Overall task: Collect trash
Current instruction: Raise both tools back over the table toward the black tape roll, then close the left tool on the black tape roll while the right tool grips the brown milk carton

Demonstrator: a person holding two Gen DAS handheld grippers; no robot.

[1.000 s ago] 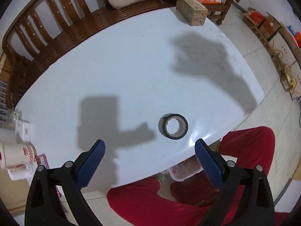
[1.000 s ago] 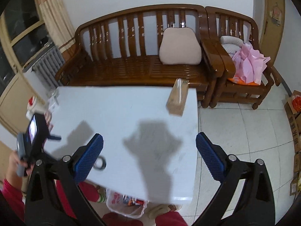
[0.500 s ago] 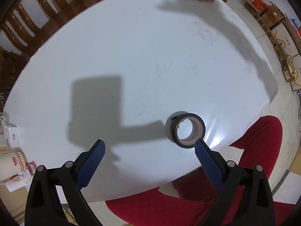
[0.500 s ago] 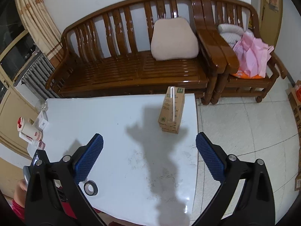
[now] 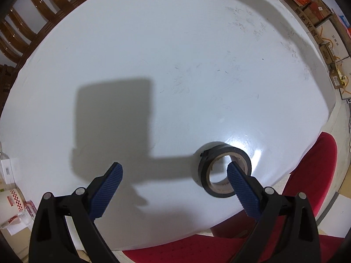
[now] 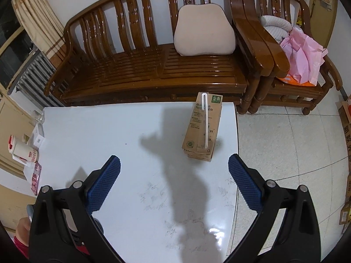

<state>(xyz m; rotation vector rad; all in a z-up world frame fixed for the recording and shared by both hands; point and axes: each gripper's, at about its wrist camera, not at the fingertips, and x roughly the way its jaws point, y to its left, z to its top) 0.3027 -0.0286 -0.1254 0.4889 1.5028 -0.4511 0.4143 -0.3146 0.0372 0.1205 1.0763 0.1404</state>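
Note:
A black tape roll [image 5: 203, 173] lies flat on the white table [image 5: 175, 54] near its front edge. My left gripper [image 5: 174, 171] is open just above the table, and its right fingertip [image 5: 233, 173] shows in front of the roll's hole; the roll is not between the fingers. In the right wrist view, a brown drink carton [image 6: 203, 129] with a white straw on it rests near the table's [image 6: 109, 131] far right edge. My right gripper [image 6: 174, 164] hangs open over the table, short of the carton, holding nothing.
A wooden bench [image 6: 142, 65] with a beige cushion [image 6: 204, 32] stands behind the table, beside a chair holding a pink bag [image 6: 302, 61]. Cardboard boxes [image 5: 307, 0] line the floor at right. A person's red-clothed legs [image 5: 307, 175] sit at the front edge. A white-and-red jug [image 6: 19, 151] stands left.
My left gripper has dropped closer to the table, so the tape roll now sits by its right finger. My right gripper has moved forward over the table toward the carton.

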